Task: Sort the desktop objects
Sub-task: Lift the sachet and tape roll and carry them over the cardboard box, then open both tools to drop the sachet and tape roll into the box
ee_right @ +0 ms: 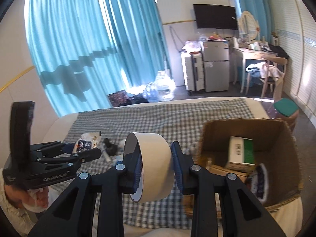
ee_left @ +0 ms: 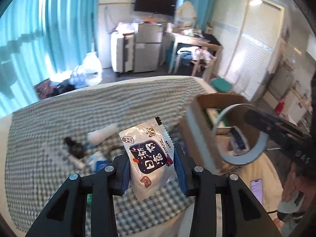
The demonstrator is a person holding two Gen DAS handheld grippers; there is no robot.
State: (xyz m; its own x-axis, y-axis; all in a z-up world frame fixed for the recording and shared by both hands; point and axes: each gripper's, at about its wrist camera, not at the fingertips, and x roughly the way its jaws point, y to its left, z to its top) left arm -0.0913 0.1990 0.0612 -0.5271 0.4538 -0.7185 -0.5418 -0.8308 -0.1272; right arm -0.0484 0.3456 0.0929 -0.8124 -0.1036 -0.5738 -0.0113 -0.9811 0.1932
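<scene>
One green-and-white box [ee_right: 242, 154] lies inside the cardboard box [ee_right: 280, 136].

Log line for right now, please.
left gripper: shut on snack packet | right gripper: shut on tape roll | cardboard box: open, partly filled

White snack packet [ee_left: 150, 158] upright, lifted; beige tape roll [ee_right: 152, 165] — on edge, aloft.
</scene>
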